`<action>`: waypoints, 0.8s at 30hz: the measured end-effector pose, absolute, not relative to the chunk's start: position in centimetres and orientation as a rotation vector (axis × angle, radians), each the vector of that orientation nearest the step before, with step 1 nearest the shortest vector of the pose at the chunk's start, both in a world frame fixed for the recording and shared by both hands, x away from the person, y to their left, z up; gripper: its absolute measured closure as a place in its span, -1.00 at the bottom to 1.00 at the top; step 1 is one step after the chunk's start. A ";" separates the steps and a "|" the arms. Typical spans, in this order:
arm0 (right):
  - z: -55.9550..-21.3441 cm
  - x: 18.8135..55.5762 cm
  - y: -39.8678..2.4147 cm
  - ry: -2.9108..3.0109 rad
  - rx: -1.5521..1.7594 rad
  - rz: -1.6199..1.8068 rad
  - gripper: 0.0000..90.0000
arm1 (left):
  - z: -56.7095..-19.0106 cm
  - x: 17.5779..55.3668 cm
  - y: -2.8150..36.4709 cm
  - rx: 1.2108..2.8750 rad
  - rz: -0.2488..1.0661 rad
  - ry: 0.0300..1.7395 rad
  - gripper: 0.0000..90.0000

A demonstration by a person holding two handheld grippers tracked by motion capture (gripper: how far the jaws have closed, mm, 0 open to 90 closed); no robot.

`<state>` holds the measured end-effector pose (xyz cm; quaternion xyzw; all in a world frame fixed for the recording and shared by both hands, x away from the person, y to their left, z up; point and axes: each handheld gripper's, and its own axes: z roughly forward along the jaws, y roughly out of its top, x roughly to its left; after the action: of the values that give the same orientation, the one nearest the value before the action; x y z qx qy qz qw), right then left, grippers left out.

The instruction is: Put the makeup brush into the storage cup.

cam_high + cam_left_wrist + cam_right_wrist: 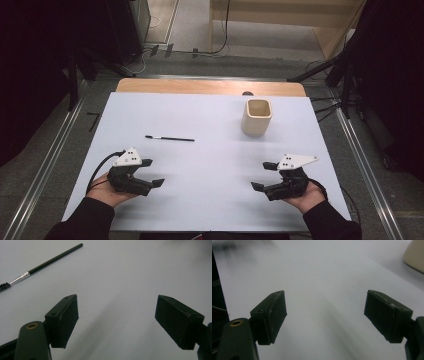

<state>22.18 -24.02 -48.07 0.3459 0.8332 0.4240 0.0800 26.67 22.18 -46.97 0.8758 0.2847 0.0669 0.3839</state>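
Observation:
A thin black brush [170,138] with a metal ferrule lies flat on the white table [210,160], left of centre. In the left gripper view the brush [42,263] lies at the upper left, well beyond the jaws. A cream square cup [257,117] stands upright at the back right; its edge [414,255] shows at the top right of the right gripper view. My left gripper [153,173] rests open near the front left, nothing between its pads. My right gripper [263,176] is open near the front right, also holding nothing.
The white sheet covers a wooden tabletop [210,86] whose far edge shows behind it. Dark stands and cables [345,75] sit on the floor beyond the table. Metal rails [365,165] run along both sides.

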 end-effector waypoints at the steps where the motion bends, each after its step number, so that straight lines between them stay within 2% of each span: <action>1: -48.1 22.2 -24.0 2.492 1.035 1.268 -0.57 | -47.0 26.7 22.2 2.232 0.170 0.726 -0.56; 9: -48.3 22.2 -23.9 2.507 1.013 1.249 -0.57 | -47.0 26.9 22.2 2.238 0.164 0.783 -0.56; 24: -48.5 22.3 -24.3 2.499 1.026 1.268 -0.57 | -47.0 27.2 21.9 2.208 0.163 0.790 -0.55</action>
<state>22.27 -24.29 -48.48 0.3427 0.8348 0.4236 0.0786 27.19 21.93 -46.98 0.8667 0.3101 0.0639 0.3854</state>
